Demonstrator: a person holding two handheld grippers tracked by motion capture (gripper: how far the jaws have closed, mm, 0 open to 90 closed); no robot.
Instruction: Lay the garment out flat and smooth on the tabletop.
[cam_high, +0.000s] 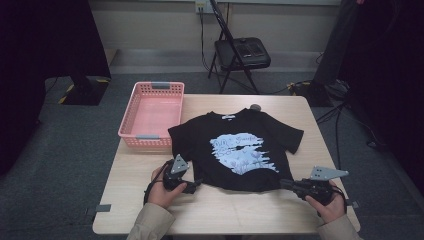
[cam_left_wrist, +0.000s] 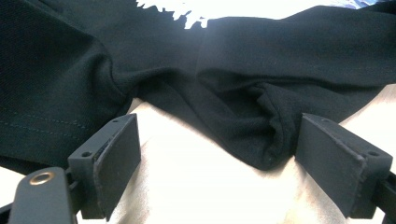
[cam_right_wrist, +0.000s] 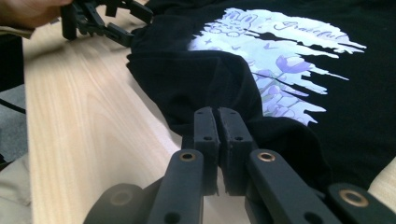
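Note:
A black T-shirt (cam_high: 235, 150) with a pale blue print lies flat, front up, on the wooden table (cam_high: 225, 212). My left gripper (cam_high: 197, 185) sits at the shirt's near left hem corner. In the left gripper view it (cam_left_wrist: 219, 123) is open, and the bunched hem (cam_left_wrist: 261, 121) lies loose between the jaws, close to the right one. My right gripper (cam_high: 283, 184) is at the near right hem corner. In the right gripper view it (cam_right_wrist: 217, 112) is shut on the hem, and the cloth (cam_right_wrist: 196, 79) rises in a ridge from its tips. The left gripper (cam_right_wrist: 135, 23) shows far off there.
A pink plastic basket (cam_high: 127, 117) stands at the table's far left corner, touching the shirt's left sleeve. A small dark round object (cam_high: 255, 107) lies just behind the collar. A black folding chair (cam_high: 242, 52) stands beyond the table. Bare wood runs along the near edge.

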